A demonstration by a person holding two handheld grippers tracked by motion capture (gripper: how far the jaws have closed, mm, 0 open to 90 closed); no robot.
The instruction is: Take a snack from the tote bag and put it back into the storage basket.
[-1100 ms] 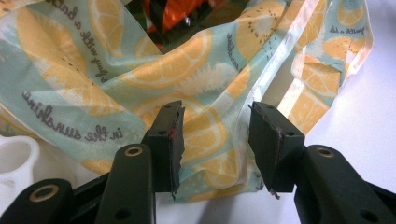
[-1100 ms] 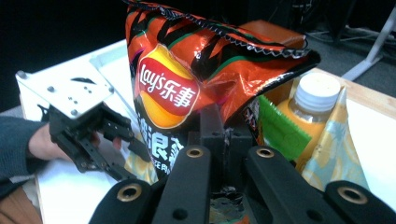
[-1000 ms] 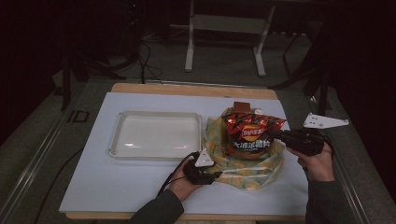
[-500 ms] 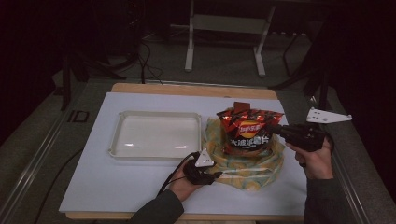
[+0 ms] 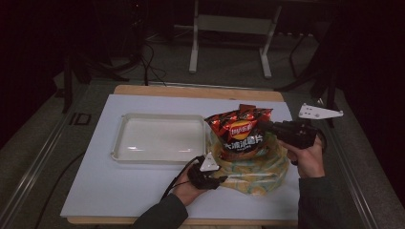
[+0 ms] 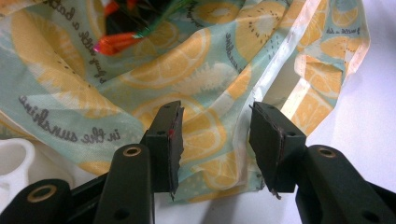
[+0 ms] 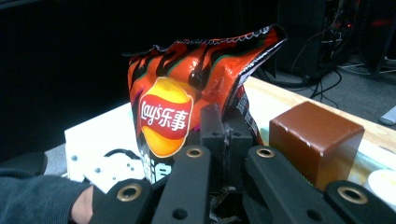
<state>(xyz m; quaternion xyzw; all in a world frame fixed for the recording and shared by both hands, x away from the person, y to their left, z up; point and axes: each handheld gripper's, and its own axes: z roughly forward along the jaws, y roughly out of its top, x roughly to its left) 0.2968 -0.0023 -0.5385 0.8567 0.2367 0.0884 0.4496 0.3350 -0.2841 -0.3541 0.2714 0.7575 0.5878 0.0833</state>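
Lifted chip bag (image 5: 241, 131) (brown box (image 7: 315, 140) behind it).

Both grippers (image 5: 206, 176) (image 5: 291, 132) are black, with brass-ringed screw holes; grey triangular plates on top; dark sleeves (image 5: 162, 214).

High view overlooks the table (image 5: 119, 191); gripper views sit close to the fruit-print bag (image 6: 201, 88)

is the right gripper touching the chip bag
Touching: in the right gripper view the right gripper has its jaws closed on the chip bag's edge.
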